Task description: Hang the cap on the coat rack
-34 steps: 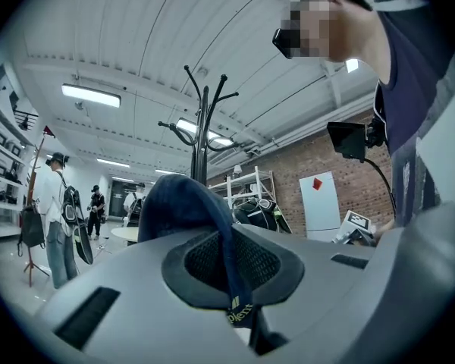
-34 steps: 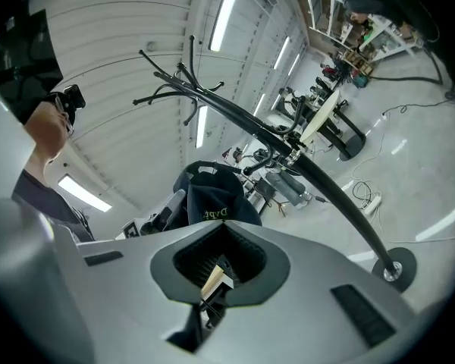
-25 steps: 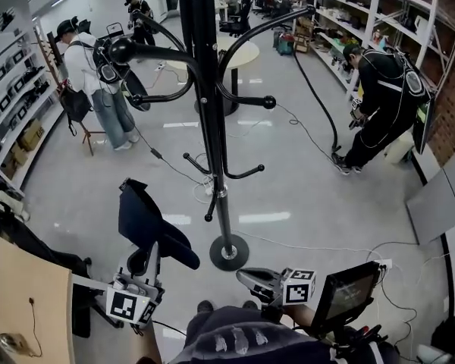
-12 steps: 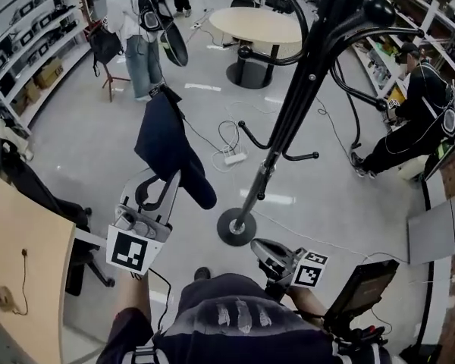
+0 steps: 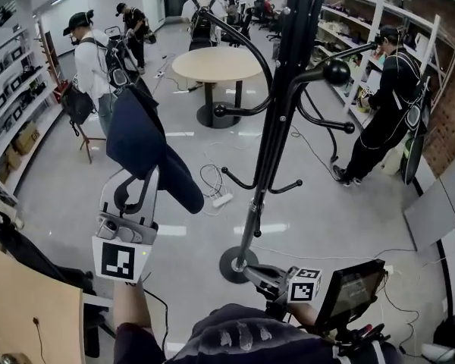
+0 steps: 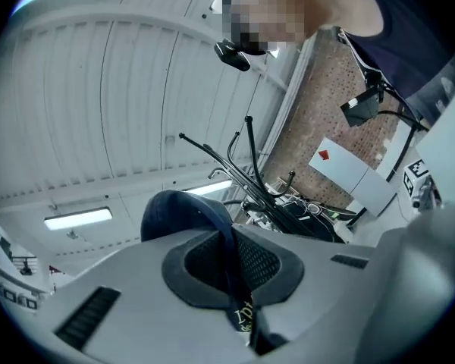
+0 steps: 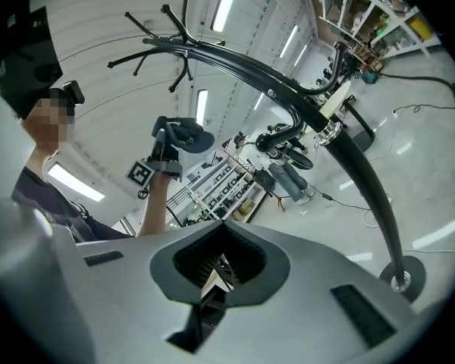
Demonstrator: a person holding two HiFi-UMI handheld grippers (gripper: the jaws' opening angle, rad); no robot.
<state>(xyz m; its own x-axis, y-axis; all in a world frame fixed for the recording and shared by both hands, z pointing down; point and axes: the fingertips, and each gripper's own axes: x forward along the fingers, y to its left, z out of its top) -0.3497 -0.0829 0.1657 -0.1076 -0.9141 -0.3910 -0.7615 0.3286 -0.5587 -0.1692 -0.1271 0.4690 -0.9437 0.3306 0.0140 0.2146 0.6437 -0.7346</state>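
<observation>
- One cap [image 5: 142, 139] in play, navy, hanging up in the left middle of the head view. The left gripper [image 5: 146, 179] has it, fingers pinched tight on the fabric.
- The left gripper view confirms the grip: the cap's [image 6: 183, 217] cloth runs straight down between the two closed fingers, with its crown bulging up beyond them.
- One coat rack [image 5: 279, 105], a black pole running up the centre of the frame from its round foot on the floor. Long curved arms sweep out left and right, and two small hooks show low on either side of the pole.
- The cap sits left of the pole, apart from it, and touches no arm or hook.
- The right gripper [image 5: 252, 273] sits low at bottom centre, near the rack's foot. Its own view shows the fingers drawn together with nothing between them.
- From that right gripper view, the rack [image 7: 318, 120] arcs across the top and the cap [image 7: 191, 136] shows small at centre left.
- One round desk [image 5: 216, 63] stands behind the rack, upper centre.
- Four people stand about the floor; those at the far back are too small to count.
</observation>
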